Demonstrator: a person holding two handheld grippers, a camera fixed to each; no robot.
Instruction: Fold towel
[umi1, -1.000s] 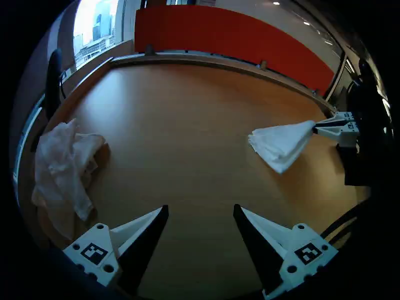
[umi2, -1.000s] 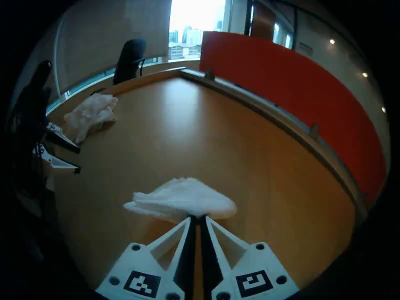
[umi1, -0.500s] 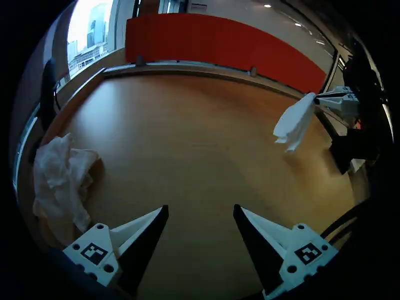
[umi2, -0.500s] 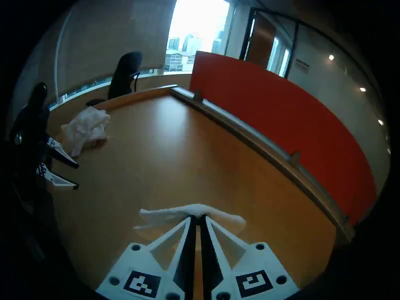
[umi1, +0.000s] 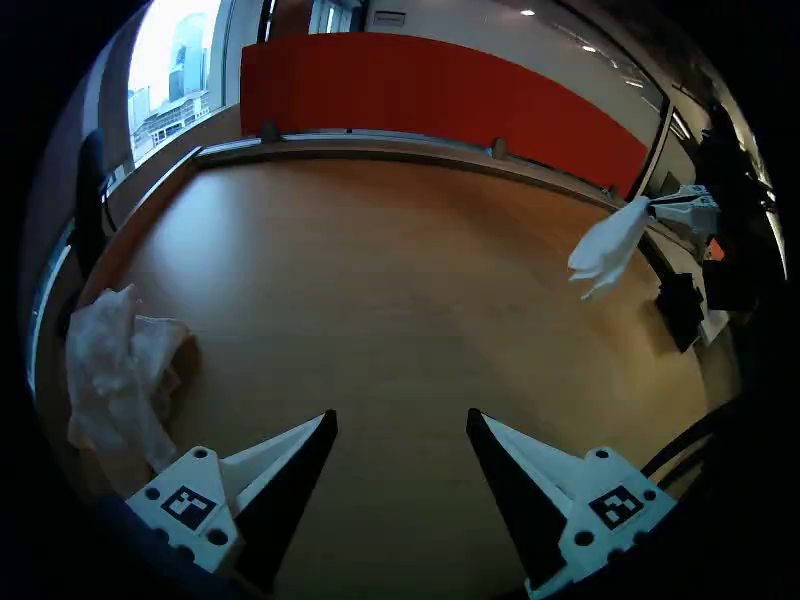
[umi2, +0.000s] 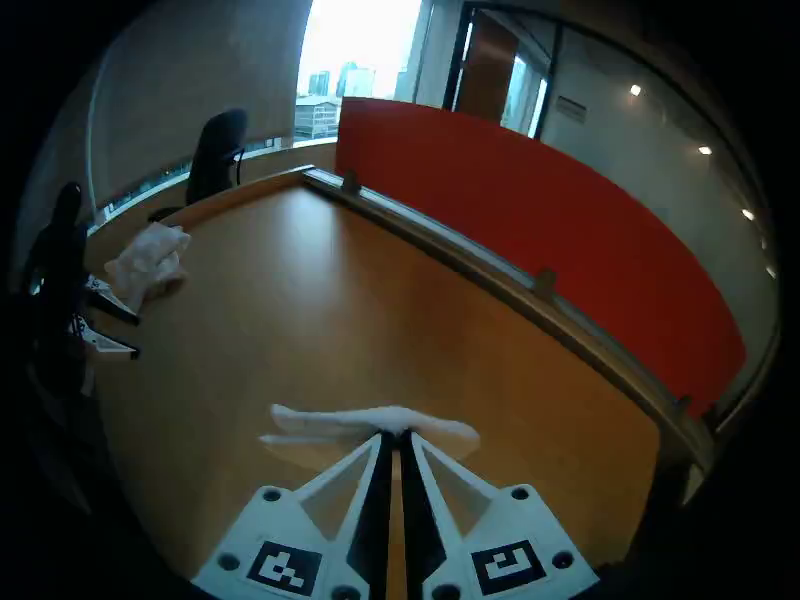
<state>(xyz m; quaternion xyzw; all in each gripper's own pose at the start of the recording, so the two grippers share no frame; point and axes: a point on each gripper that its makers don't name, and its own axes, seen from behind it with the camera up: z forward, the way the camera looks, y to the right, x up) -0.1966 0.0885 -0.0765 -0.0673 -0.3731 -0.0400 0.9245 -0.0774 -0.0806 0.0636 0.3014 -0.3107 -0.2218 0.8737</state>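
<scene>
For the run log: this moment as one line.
right gripper: shut on towel, hanging | left gripper: open, empty | cloth pile: on table

Wooden table (umi1: 380, 290); red partition (umi1: 440, 95); bright window (umi2: 350, 55).

An office: wooden desk (umi1: 400, 270), red divider screen (umi2: 560, 220), swivel chair (umi2: 215, 150), high-rise window view (umi2: 350, 70).

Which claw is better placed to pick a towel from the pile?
Left. The left claw is open and empty, with the pile close beside it; the right claw is shut on a towel, farther from the pile.
</scene>
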